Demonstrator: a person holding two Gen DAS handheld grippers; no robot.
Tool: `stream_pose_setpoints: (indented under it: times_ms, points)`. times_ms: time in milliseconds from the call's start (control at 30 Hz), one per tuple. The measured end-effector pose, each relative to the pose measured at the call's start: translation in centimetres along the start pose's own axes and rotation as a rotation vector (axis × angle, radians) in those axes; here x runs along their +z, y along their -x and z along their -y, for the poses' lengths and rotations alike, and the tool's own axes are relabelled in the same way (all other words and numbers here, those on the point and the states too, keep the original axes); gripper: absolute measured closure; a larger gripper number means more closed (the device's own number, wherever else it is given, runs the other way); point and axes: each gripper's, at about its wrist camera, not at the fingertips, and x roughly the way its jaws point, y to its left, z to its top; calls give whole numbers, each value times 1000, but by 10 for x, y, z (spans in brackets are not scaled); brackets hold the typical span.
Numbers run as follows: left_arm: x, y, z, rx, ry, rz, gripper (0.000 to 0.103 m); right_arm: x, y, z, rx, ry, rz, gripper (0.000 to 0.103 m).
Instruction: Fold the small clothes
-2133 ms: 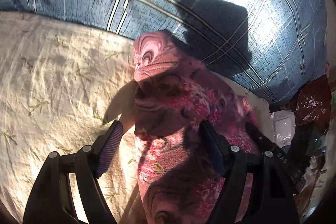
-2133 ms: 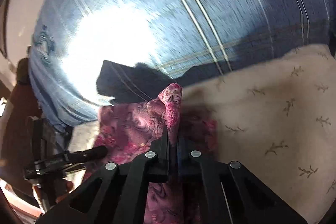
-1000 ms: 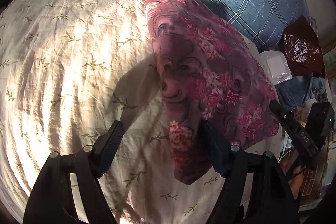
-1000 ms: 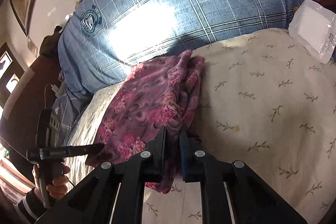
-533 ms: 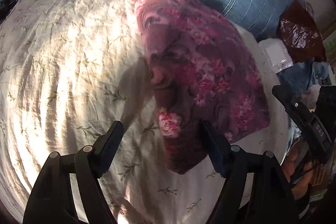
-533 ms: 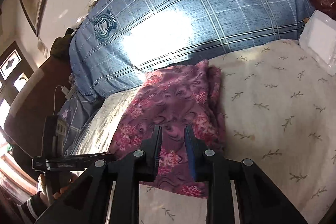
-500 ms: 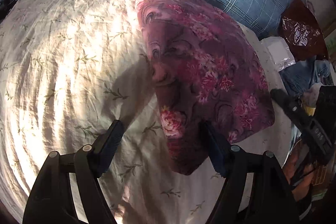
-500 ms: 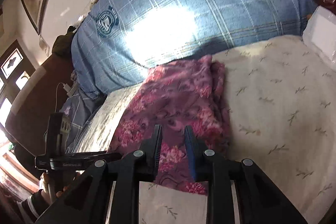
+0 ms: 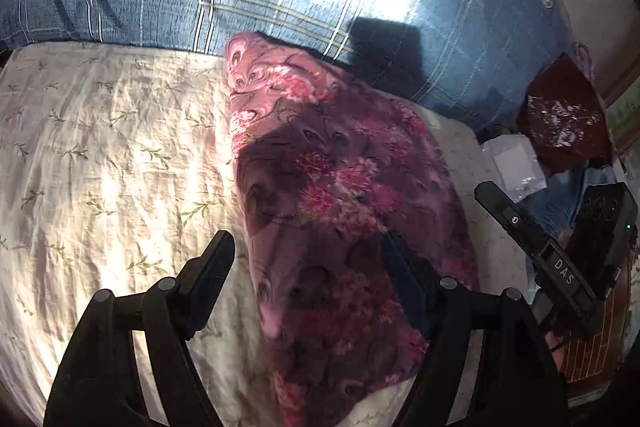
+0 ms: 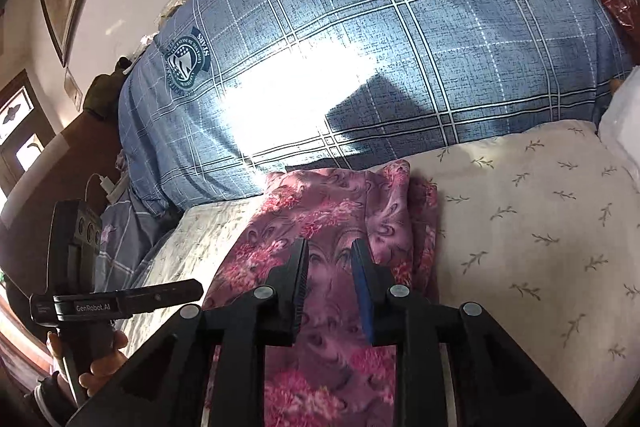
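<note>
A pink floral garment (image 9: 332, 195) lies folded into a long strip on the cream leaf-print sheet (image 9: 112, 167), its far end against the pillow. My left gripper (image 9: 308, 267) hangs open above the garment's near half, one finger over the sheet, the other over the cloth. In the right wrist view the same garment (image 10: 344, 211) lies under my right gripper (image 10: 331, 279). Its jaws stand a narrow gap apart, with cloth seen below the gap but not pinched. The right gripper (image 9: 532, 247) also shows at the left wrist view's right edge. A hand (image 10: 100, 363) holds the left gripper (image 10: 116, 301).
A big blue plaid pillow (image 10: 400, 47) bounds the far side of the sheet. A dark red shiny bag (image 9: 564, 123) and a clear plastic packet (image 9: 516, 167) lie off the bed's right end. A white charger and cable (image 10: 108, 187) sit by the pillow's left end.
My right gripper's jaws have parted and let go of the garment's near edge, which now lies flat. Both grippers have shifted closer over the garment, toward the pillow.
</note>
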Motion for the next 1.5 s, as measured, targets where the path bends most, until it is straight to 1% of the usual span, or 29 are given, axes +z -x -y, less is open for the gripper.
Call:
stream_pose_setpoints:
  times_ms: [33, 67, 100, 133, 200, 233, 300, 367, 467, 500, 533, 600, 667, 733, 767, 800, 867, 900, 933, 967, 1000, 1100, 1167, 1233, 1300, 1333, 1400, 1433, 1500]
  points:
    - [-1, -15, -4, 19, 10, -25, 27, -3, -15, 4, -38, 7, -33, 78]
    - [-4, -31, -10, 28, 29, -58, 25, -10, -36, 10, -102, 24, -106, 78]
    - [-8, -36, -11, 5, 28, -26, 21, -17, -46, 16, -106, 30, -129, 77]
    - [-10, -32, -7, 11, -12, 14, 20, -19, -39, 21, -78, 17, -77, 77]
    - [-13, -31, -3, 13, -58, 6, 20, -13, -35, 26, -43, -37, -114, 76]
    - [-11, -29, -4, -5, -57, -3, 21, -9, -30, 29, -32, -60, -107, 76]
    - [-1, -24, -10, -63, -11, -9, 21, 0, -20, 32, -23, -77, -63, 71]
    - [14, -21, -17, -105, 49, 5, 21, 11, -20, 37, -37, -93, -66, 63]
    - [33, -23, -29, -79, 103, 8, 21, 18, -27, 49, -80, -136, -92, 58]
    - [36, -27, -34, -69, 121, -2, 21, 18, -28, 56, -69, -162, -105, 51]
    - [37, -28, -41, -66, 147, -16, 21, 17, -30, 62, -61, -186, -117, 49]
    - [35, -42, -51, -76, 191, -68, 21, 15, -35, 72, -45, -215, -126, 49]
    - [34, -41, -41, -66, 167, -36, 20, 15, -37, 77, -52, -226, -107, 49]
    - [38, -37, -27, -85, 125, -32, 20, 20, -33, 75, -25, -228, -38, 49]
    - [42, -38, -18, -51, 104, -18, 20, 24, -35, 71, -6, -216, -28, 49]
    - [46, -41, -12, 11, 82, -10, 20, 27, -40, 66, -10, -194, -45, 49]
    - [55, -61, -8, 81, 64, -56, 20, 26, -62, 54, -53, -127, -140, 49]
    - [55, -73, -11, 96, 76, -102, 20, 23, -72, 49, -100, -89, -194, 49]
    - [55, -74, -14, 98, 76, -94, 20, 22, -74, 44, -136, -56, -193, 49]
    - [55, -70, -11, 100, 61, -83, 20, 24, -70, 41, -148, -47, -182, 48]
    - [53, -66, -10, 85, 51, -97, 20, 26, -66, 40, -150, -48, -182, 48]
    - [39, -55, -16, -61, 79, -145, 20, 25, -45, 51, -112, -95, -162, 48]
    - [24, -49, -23, -146, 118, -170, 20, 19, -32, 65, -48, -160, -180, 44]
    - [6, -47, -26, -213, 146, -189, 19, 7, -25, 80, 18, -212, -205, 44]
    - [-3, -45, -23, -221, 137, -160, 17, -5, -29, 86, 83, -245, -246, 44]
    - [-4, -50, -16, -211, 124, -159, 17, -10, -29, 88, 142, -263, -255, 44]
    - [-5, -53, -10, -224, 120, -177, 14, -14, -32, 85, 262, -281, -276, 44]
    - [-2, -61, -2, -227, 124, -189, 12, -15, -35, 82, 300, -277, -297, 43]
    - [1, -68, 3, -228, 124, -196, 9, -16, -41, 72, 277, -221, -312, 42]
